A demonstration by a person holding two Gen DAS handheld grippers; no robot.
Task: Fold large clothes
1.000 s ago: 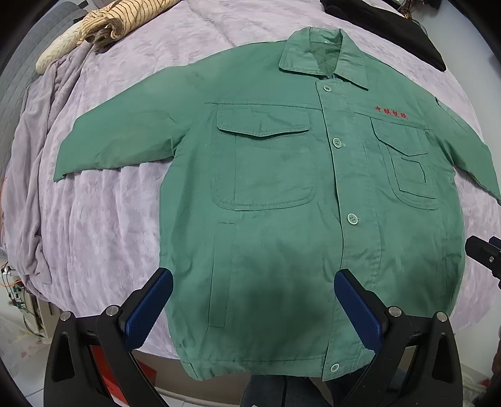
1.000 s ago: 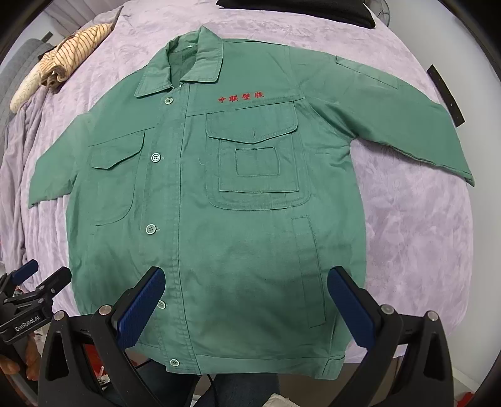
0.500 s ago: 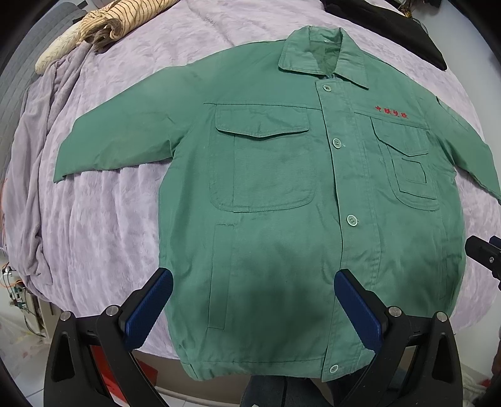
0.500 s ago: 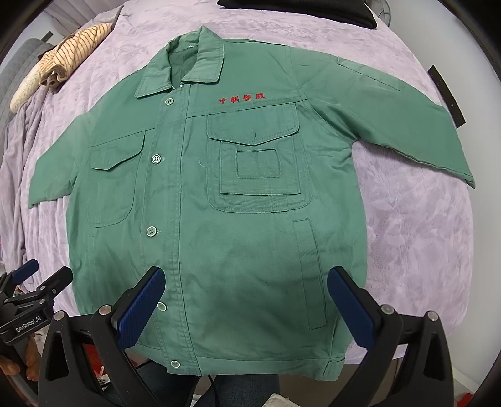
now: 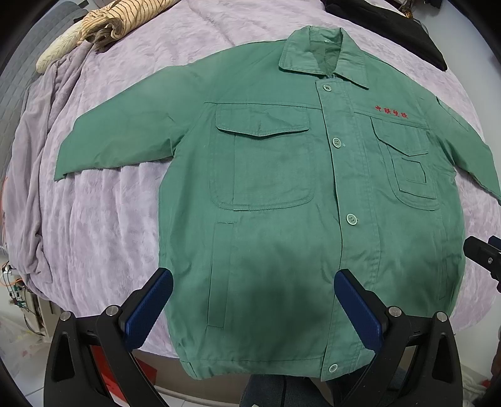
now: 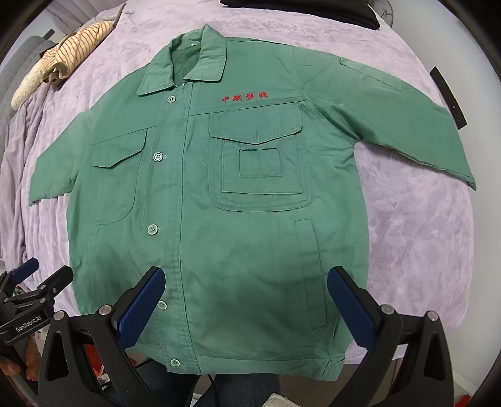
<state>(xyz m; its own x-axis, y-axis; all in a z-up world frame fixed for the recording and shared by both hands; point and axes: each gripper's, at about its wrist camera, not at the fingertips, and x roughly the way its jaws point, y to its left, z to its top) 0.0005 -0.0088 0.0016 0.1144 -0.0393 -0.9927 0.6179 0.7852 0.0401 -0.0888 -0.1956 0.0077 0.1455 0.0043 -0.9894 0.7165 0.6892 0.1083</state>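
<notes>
Jacket point(image 5: 281, 219) flat on bed point(image 5: 103, 225), striped garment point(image 5: 119, 18) behind-left

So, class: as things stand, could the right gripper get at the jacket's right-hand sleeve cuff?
Probably yes. The right gripper hangs open over the hem of the green jacket, and the sleeve cuff lies flat on the purple blanket with nothing on or beside it; the gripper would only need to shift sideways.
</notes>
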